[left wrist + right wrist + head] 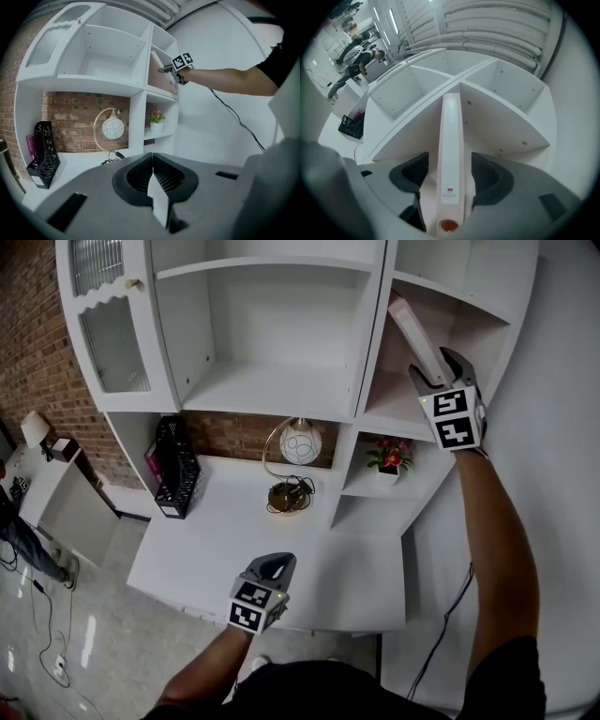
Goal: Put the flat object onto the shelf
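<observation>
**Binder on the top shelf, tongs spread around it**

The right gripper (437,367) reached into the upper right compartment of the white shelf unit (373,334), its jaws spread on either side of a white binder (411,326), with a sliver of clear space showing between each pad and the spine. The binder stood on the compartment floor (386,420), tilted, its long axis running from 5 o'clock at the tongs to 11 o'clock in the head view. Its top edge lay close to the divider, though contact could not be confirmed. In the right gripper view the spine ran straight from 6 to 12 o'clock between the jaws, so the safest exit looked to be straight back along that line. A sideways drift risked toppling the leaning binder.

At 7 o'clock, well apart, the left gripper (277,562) hung over the desk (328,577) with its jaws pressed together on nothing. A potted flower (391,457) sat in the cubby below, at 7 o'clock from the right gripper. A globe lamp (300,442) and a black file rack (175,465) stood further left, none of them in the way.
</observation>
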Tool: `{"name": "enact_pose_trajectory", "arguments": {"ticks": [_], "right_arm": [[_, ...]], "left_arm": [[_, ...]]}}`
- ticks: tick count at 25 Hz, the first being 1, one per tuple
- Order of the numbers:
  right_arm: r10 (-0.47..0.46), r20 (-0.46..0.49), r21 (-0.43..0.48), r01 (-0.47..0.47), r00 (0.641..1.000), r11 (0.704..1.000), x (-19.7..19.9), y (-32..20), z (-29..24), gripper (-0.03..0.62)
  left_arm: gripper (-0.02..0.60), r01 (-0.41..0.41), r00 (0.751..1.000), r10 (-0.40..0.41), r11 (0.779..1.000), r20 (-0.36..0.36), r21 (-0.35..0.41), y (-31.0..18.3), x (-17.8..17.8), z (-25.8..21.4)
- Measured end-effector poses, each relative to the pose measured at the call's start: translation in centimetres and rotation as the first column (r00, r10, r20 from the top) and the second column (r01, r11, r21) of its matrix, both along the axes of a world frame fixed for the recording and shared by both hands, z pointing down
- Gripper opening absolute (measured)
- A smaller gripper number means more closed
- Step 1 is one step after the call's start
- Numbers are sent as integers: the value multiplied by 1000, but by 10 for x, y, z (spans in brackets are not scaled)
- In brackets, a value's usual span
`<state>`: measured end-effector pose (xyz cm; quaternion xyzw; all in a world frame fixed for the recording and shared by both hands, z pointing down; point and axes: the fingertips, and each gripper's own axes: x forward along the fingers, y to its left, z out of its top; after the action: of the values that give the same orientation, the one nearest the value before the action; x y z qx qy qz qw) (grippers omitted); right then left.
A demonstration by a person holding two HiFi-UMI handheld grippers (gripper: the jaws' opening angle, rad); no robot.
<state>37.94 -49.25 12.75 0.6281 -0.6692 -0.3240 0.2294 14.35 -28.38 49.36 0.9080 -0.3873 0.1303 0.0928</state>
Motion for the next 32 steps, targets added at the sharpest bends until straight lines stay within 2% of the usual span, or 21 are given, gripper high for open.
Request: {"name": "enact_pose_trajectory", "arguments": {"ticks": [7,12,16,20,26,29,32], "right_arm": [[-87,45,23,86,995,996,-22,64,19,290],[-149,147,-48,158,978,986,-38,102,60,281],[-179,256,-115,214,950,970,-50,131,105,275],[-200,411,-136,276,889,951,-59,161,142,264],[-157,623,-176,333,766,927,-61,192,207,235],[-125,694,-193,350,709,916,-60,203,241,207],[-87,732,-218,354,676,910,-58,212,267,192]], "left_arm": [[5,-9,1000,9,1000,-4,-1,0,2,1],[5,-33,999,33,999,-10,-5,4,9,2],[5,-43,999,43,999,-18,0,6,12,-1],[5,-49,999,50,999,-23,16,9,14,-5],[5,-43,999,44,999,-31,27,7,12,-12],[5,-37,999,38,999,-31,32,8,11,-13],[5,-33,999,34,999,-31,38,9,11,-15]]}}
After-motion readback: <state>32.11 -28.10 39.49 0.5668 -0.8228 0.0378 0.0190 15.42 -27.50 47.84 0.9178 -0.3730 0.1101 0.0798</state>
